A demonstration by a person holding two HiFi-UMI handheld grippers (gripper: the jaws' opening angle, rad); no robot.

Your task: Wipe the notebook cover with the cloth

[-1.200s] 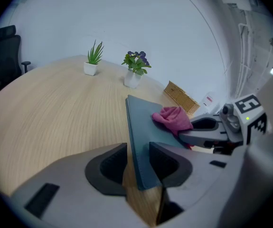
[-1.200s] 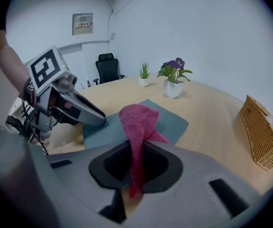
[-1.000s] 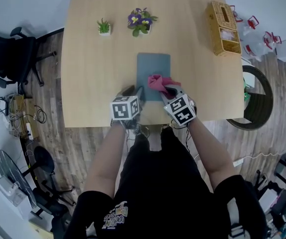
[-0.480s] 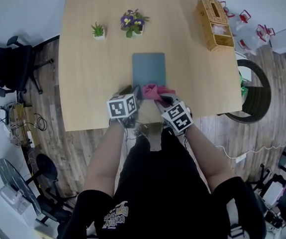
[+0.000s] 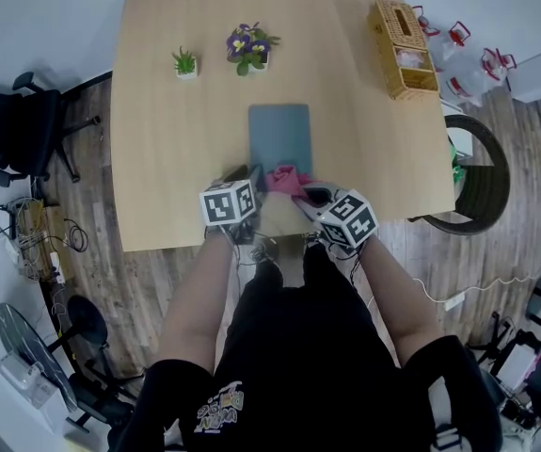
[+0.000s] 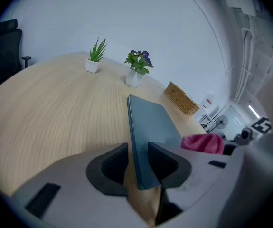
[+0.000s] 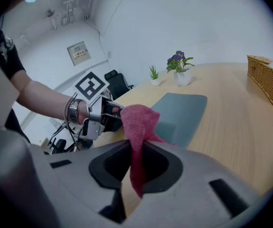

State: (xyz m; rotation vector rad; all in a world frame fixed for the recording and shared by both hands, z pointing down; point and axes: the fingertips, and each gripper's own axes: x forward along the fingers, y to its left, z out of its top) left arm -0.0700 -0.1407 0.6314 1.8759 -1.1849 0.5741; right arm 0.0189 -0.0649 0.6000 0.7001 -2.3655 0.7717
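The left hand-held gripper (image 6: pixel 137 152) has just been narrowing its jaws and now pinches the near left corner of the notebook (image 5: pixel 279 132). The notebook lies flat on the desk (image 5: pixel 176 149) at about mid-width, its near end close to the desk's near edge. This gripper has otherwise kept its place, so the book looks pinned down for wiping. Just to the right, the cloth (image 5: pixel 287 179) has slid from further up the cover back to the notebook's near end, where it now bunches. That reads as the close of one stroke drawn toward the person; the far part of the cover lies bare and may want another pass. The right hand-held gripper (image 7: pixel 135 152) stays clenched on the cloth, a fold hanging down between its jaws, and has drawn back toward the near right. The left forearm (image 5: pixel 204 290) reaches over the desk's near edge, its gripper pitched down at the corner. The right forearm (image 5: pixel 397 290) comes in from the right, its gripper also pitched down and rolled, the marker cube sitting askew.
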